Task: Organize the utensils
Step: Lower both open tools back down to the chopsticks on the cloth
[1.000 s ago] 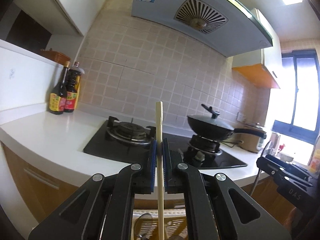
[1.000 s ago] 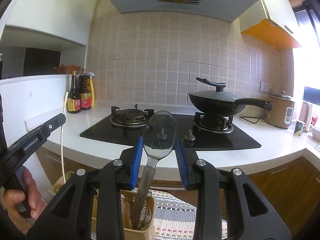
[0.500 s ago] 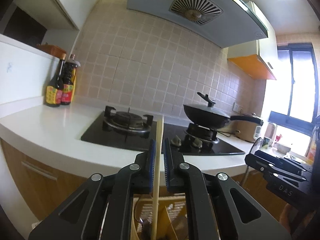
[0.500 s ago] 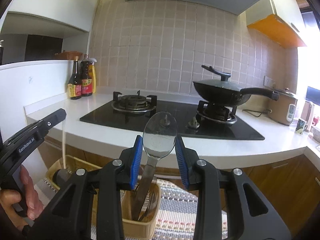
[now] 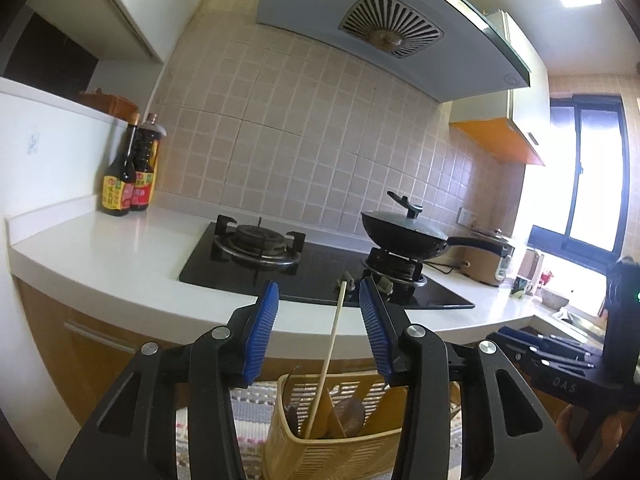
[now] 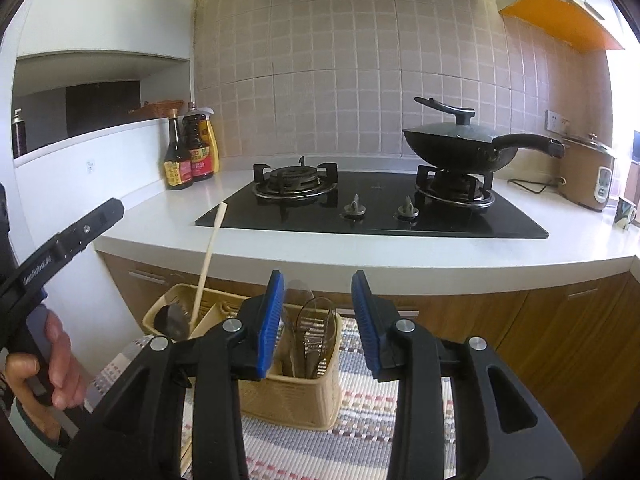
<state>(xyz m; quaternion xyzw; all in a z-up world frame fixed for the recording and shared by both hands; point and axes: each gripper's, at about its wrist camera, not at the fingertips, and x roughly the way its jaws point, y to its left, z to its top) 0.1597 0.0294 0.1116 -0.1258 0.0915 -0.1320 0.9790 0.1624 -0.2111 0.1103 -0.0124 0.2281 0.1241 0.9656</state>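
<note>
On the striped rug [image 6: 360, 432] in front of the kitchen cabinets sits a pale yellow plastic utensil basket [image 5: 332, 452], divided into compartments. In the left wrist view, the left claw [image 5: 319, 314] hangs above it with its blue-padded jaws spread wide, gripping nothing. A wooden chopstick [image 5: 326, 364] stands tilted in the basket between those jaws, touching neither pad, its lower end down among dark utensils (which ones is hard to tell).

In the right wrist view, the right claw [image 6: 318, 318] is likewise released, jaws wide apart, directly over the basket's nearer compartment. A clear plastic spoon [image 6: 318, 328] stands there beside other clear cutlery, free of the pads. The same chopstick [image 6: 208, 264] leans out of the farther-left compartment next to a dark ladle or spoon [image 6: 172, 320]. The person's left hand [image 6: 48, 364] grips the other tool's handle at the left edge.

Behind, a white surface [image 6: 400, 248] carries a black gas hob [image 6: 372, 208], a lidded black wok [image 6: 460, 144] on the right burner, sauce bottles [image 6: 190, 156] at the left corner and a rice cooker [image 6: 588, 176] at the right.
</note>
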